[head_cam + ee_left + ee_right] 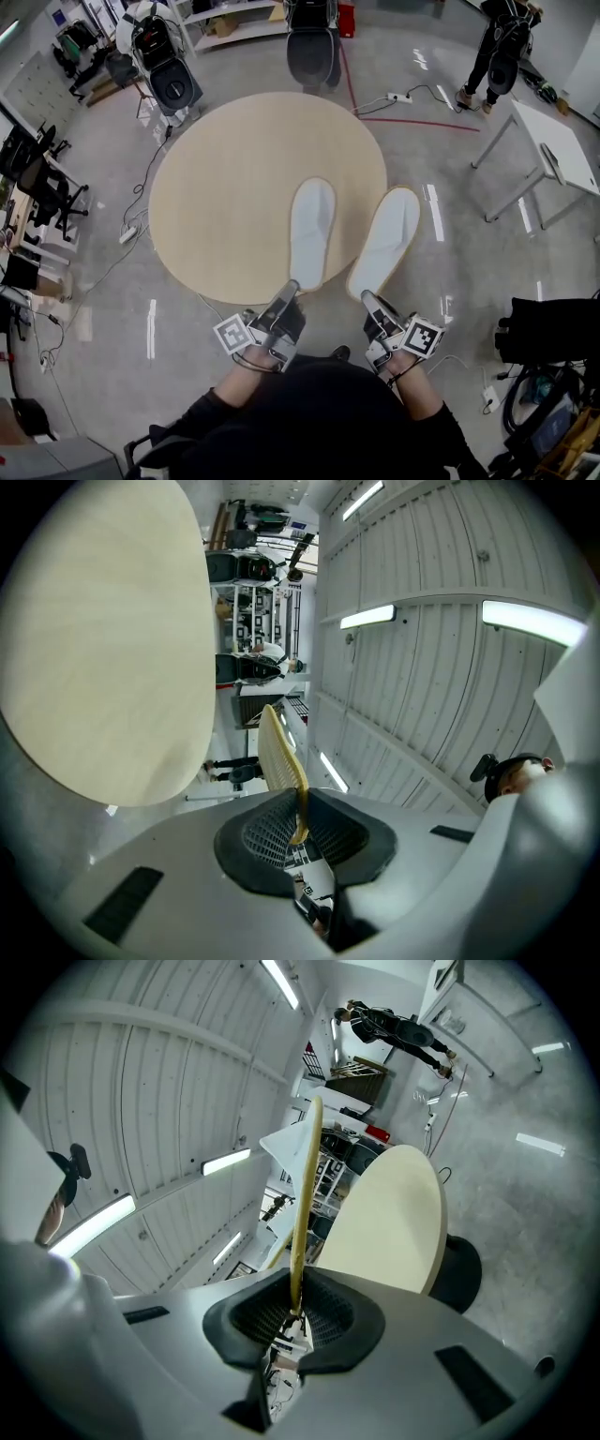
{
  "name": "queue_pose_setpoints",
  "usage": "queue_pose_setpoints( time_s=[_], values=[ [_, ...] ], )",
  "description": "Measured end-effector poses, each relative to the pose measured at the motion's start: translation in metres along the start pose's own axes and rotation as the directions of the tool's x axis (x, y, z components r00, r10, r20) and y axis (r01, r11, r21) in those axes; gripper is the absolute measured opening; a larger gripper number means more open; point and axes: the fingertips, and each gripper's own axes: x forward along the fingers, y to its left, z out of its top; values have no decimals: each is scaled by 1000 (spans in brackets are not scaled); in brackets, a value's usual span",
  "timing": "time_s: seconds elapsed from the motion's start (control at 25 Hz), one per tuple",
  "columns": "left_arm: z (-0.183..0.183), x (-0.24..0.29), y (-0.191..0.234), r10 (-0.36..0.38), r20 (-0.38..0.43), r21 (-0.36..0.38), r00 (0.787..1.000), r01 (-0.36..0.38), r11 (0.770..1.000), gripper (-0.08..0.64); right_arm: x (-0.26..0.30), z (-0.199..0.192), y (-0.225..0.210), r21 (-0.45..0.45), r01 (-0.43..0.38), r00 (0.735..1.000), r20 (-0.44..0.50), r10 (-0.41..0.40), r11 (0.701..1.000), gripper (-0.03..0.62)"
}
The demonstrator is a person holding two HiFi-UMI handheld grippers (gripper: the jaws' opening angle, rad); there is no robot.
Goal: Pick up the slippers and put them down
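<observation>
While we carry them over the round surface (216,169), head view shows left tongs (292,287) clamped on left slipper (312,225) heel, right tongs (367,297) on right slipper (389,234). Left gripper view: sole edge pinched. Right gripper view: same. Next, we'd lower both flat, then release.

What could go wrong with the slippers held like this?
1. Each tool pinches only a thin heel rim: the left tool on the left slipper, the right tool on the right slipper. Either slipper could sag or slide out.
2. The right slipper's heel end lies past the table rim. Let go there, it might tip off onto the floor.
</observation>
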Motion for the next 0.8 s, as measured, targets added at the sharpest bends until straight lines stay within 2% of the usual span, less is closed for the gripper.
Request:
queue_pose_setpoints(
  time_s=[0.4, 0.68, 0.8],
  values=[
    [-36, 64, 0, -5, -66, -4, 998, 4, 1000, 48, -37, 38, -24, 28, 22, 1000, 16, -22, 999, 43],
    [-40, 110, 38, 12, -84, -41, 996, -16, 999, 48, -39, 69, -63, 31, 70, 997, 14, -70, 997, 43],
    [-40, 140, 63, 16, -94, -55, 995, -22, 998, 47, -37, 94, -85, 27, 93, 996, 7, -94, 995, 43]
  ],
)
